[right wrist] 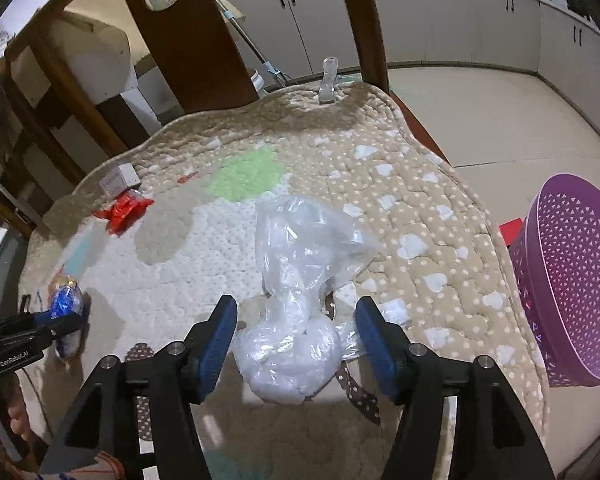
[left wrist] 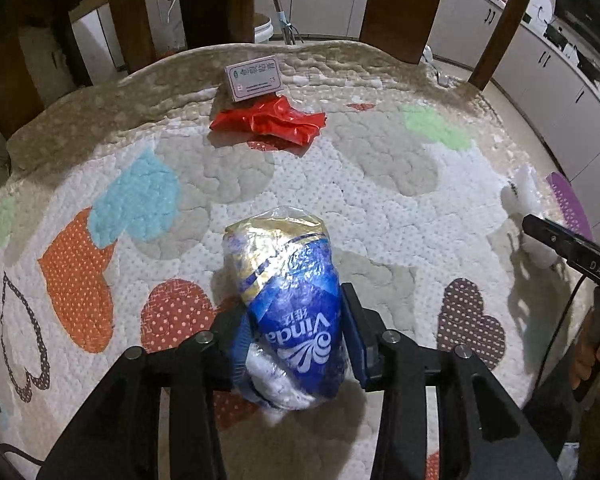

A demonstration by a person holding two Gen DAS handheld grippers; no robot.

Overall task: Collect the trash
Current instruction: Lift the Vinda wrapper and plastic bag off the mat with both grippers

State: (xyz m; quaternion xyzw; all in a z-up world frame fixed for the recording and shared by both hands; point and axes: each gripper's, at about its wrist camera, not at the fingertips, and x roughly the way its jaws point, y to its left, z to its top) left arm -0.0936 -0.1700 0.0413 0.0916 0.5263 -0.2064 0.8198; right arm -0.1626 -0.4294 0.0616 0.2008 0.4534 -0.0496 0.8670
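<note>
- Trash lies scattered over the quilted counter [left wrist: 380, 208]; a purple basket [right wrist: 572, 280] stands just off its right edge, likely the place for it all. What the basket holds is hidden from view.
- Left tool [left wrist: 296, 340] is clenched on a blue tissue wrapper [left wrist: 292, 300], pads pressing both sides, wrapper near the counter's front edge.
- Right tool [right wrist: 296, 336] is released: its blue pads stand apart on either side of a clear plastic bag [right wrist: 300, 280] with white stuff bunched inside, not touching it. The bag rests toward the right edge.
- A red wrapper [left wrist: 272, 120] and small box [left wrist: 252, 78] wait near the far edge, touching each other.
</note>
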